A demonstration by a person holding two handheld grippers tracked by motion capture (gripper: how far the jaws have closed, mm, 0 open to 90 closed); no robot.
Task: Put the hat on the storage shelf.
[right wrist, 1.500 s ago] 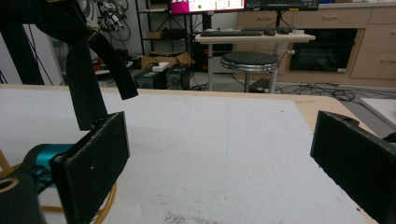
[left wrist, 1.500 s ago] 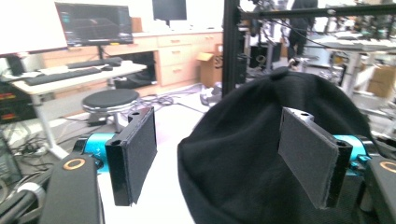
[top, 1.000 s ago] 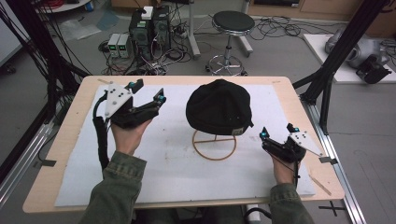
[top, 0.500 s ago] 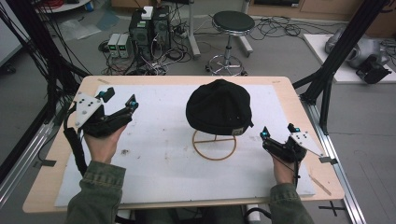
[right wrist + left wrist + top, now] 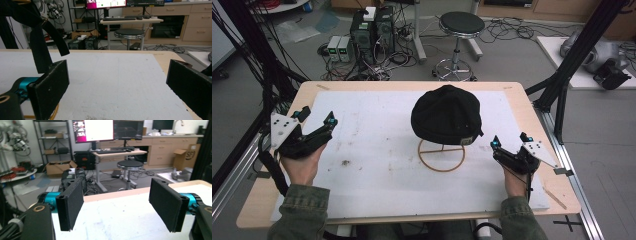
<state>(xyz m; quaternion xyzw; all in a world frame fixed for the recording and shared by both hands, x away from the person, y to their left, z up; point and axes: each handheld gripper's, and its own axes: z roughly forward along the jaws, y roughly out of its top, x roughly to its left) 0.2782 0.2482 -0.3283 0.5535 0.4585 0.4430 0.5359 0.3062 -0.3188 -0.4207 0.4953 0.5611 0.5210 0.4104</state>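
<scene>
A: High view first. Where are you?

B: My left gripper (image 5: 317, 121) sits at the surface's (image 5: 377, 200) left edge, jaws wide apart with nothing between them. My right gripper (image 5: 508, 143) rests near the right edge, jaws also apart and bare. The cap (image 5: 446, 114) sits on its wire stand (image 5: 441, 156) in the middle, nearer my right hand, well apart from my left.

A: So what's the step?

B: My guess: the cap is on its stand and both hands are clear of it. To do this well, I'd keep both jaws wide and low, away from the brim, so nothing nudges the cap off the ring.

A: Left gripper view?

B: My 2 pads (image 5: 71, 203) stand far apart over white surface; between them I see just floor and a stool (image 5: 130, 165) beyond the edge.

A: Right gripper view?

B: Again 2 pads (image 5: 51, 86) well apart, bare surface between. A black strap (image 5: 41, 45) of the cap hangs at upper left.

A: Any containers?

B: None on the surface. The stand is the 1 holder, and it carries the cap.
</scene>
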